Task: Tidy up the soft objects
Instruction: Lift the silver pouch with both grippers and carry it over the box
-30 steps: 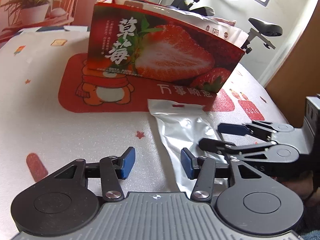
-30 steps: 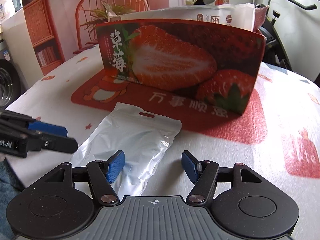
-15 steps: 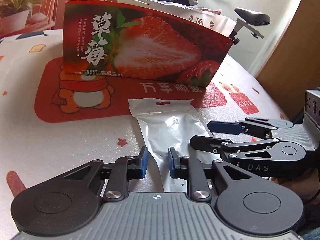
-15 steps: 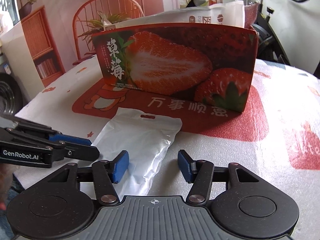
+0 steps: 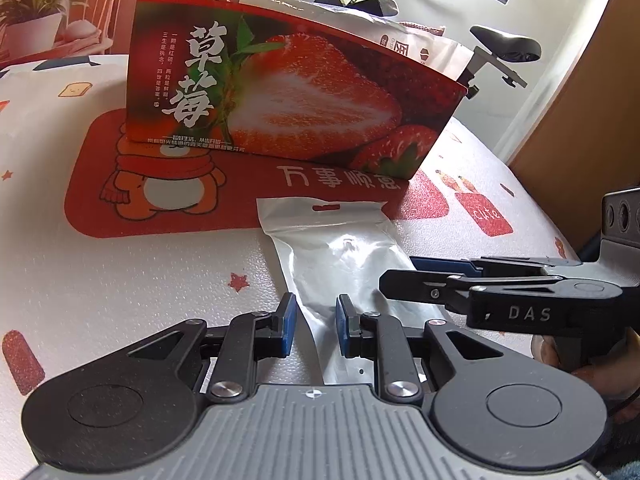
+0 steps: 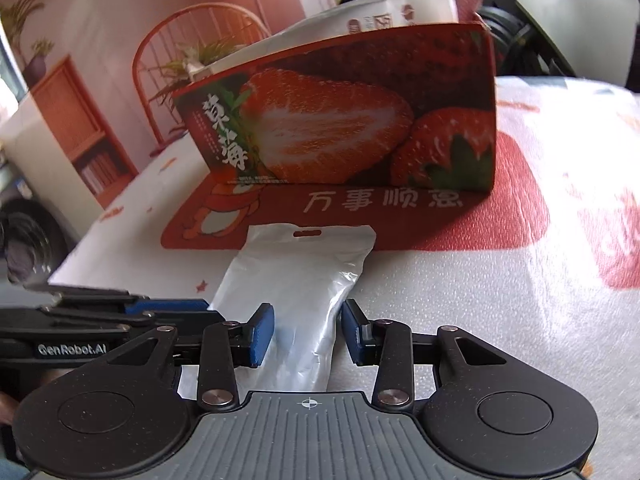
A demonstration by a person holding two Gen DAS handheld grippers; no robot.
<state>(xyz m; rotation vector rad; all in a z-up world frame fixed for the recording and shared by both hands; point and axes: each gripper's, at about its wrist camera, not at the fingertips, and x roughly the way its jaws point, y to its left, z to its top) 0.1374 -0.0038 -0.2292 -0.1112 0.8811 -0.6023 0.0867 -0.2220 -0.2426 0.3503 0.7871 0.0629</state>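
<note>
On the table (image 5: 120, 264), left wrist view: silver pouch (image 5: 340, 256) lies flat on the patterned cloth, top edge overlapping the red mat (image 5: 248, 208), just in front of the strawberry box (image 5: 288, 96). Left tongs (image 5: 311, 324) are parted, blue pads either side of the pouch's near left edge, gap visible, nothing pinched. Right tongs (image 5: 404, 276) come in from the right over the pouch's near right part. White bags stick up out of the box.

Right wrist view: right tongs (image 6: 308, 334) parted, straddling the pouch (image 6: 304, 280) near end; left pad close to the foil, contact unclear. Left tongs (image 6: 200, 308) beside it on the left. Box (image 6: 352, 120) behind, on the mat (image 6: 440, 216).
</note>
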